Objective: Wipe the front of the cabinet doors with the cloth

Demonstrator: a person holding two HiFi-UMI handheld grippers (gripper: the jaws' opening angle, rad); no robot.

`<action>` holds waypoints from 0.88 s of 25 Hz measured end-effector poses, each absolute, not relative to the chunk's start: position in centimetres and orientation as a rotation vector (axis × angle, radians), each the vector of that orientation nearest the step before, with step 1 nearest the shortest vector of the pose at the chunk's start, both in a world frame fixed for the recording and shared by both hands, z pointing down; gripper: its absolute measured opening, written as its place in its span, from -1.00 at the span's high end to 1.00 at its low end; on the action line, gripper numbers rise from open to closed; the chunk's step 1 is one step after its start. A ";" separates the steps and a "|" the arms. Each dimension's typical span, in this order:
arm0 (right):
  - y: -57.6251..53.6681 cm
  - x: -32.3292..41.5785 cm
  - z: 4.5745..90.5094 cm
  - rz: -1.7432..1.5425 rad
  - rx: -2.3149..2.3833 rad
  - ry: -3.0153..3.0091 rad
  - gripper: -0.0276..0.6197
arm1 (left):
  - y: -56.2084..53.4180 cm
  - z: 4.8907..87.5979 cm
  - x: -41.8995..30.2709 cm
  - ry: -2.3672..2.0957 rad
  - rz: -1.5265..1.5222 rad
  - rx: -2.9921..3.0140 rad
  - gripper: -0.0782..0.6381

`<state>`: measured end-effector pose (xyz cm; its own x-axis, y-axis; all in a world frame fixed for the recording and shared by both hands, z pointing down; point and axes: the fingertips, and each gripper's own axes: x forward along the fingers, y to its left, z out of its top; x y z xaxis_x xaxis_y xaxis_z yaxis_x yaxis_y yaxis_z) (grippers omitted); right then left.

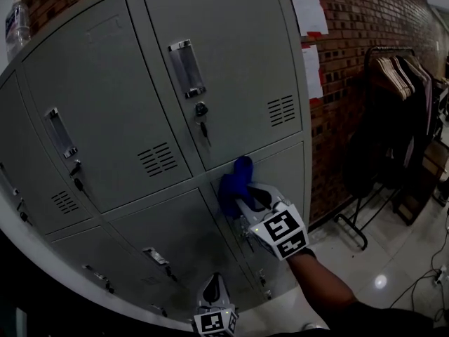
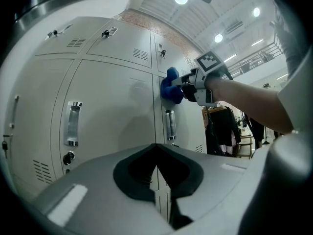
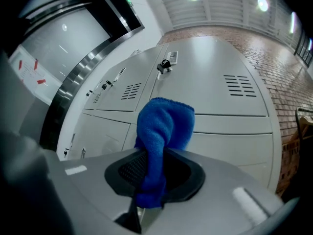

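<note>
A bank of grey metal cabinet doors (image 1: 231,69) is filling most of the head view, each door carrying a handle, a lock and a small vent. A brick wall (image 1: 358,20) is running off to the right with sheets of paper (image 1: 307,9) pinned to it, and a clothes rack (image 1: 403,76) of dark garments is standing on the pale tiled floor (image 1: 379,258) beyond. The right gripper (image 1: 242,199) is reaching up to the cabinet, its jaws clamping a blue cloth (image 1: 235,181) (bunched and folded over at the top) that is touching the cabinet front at the seam between an upper and a lower door. The left gripper (image 1: 214,286) is hanging low, well apart from the cloth, its jaws lying together with nothing between them.
</note>
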<state>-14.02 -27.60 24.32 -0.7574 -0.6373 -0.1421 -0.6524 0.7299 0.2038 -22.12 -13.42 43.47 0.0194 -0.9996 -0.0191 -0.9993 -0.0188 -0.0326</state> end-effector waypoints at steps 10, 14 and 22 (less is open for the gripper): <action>-32.9 -4.2 25.1 0.376 -1.235 2.847 0.68 | -15.4 44.2 -18.6 2.123 -0.052 -2.277 0.73; -35.0 -0.3 25.2 0.372 -1.313 2.836 0.67 | -15.9 44.7 -17.3 2.110 -0.055 -2.295 0.73; -36.5 3.2 25.9 0.359 -1.367 2.812 0.67 | -16.4 45.1 -16.4 2.104 -0.075 -2.304 0.73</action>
